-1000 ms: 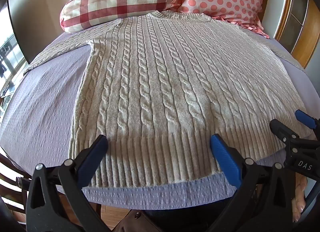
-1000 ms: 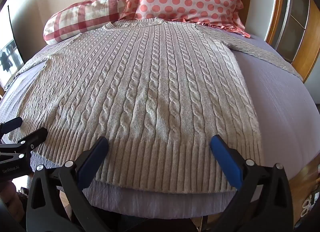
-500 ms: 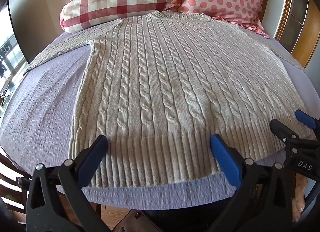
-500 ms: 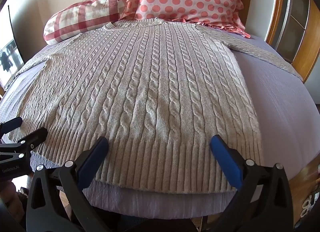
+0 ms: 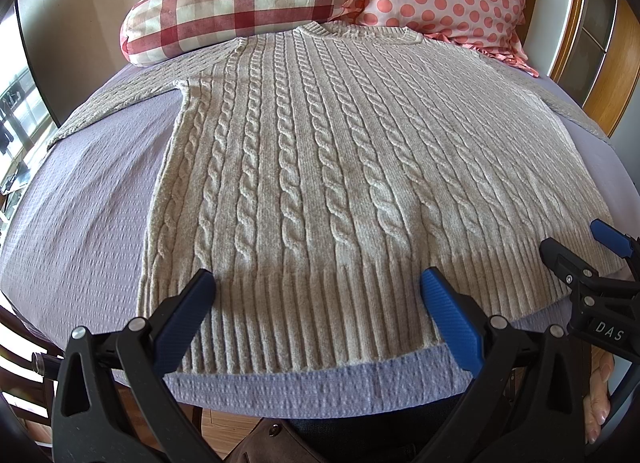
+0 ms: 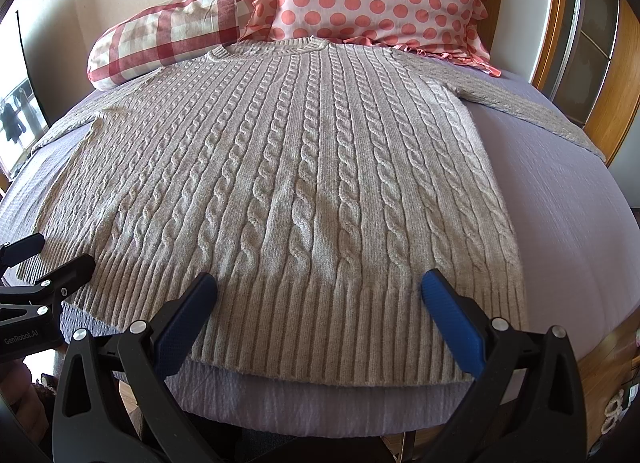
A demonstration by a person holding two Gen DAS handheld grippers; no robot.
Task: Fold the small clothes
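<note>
Sweater [image 5: 320, 167] isn't getting folded yet: left gripper [image 5: 316, 295] and right gripper [image 6: 320, 295] are both hovering wide open over its hem, and it's lying flat on the bed [image 5: 80, 223], sleeves out.

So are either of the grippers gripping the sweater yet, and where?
No. The left gripper and right gripper are both open above the ribbed hem of the beige cable-knit sweater, holding nothing.
</note>
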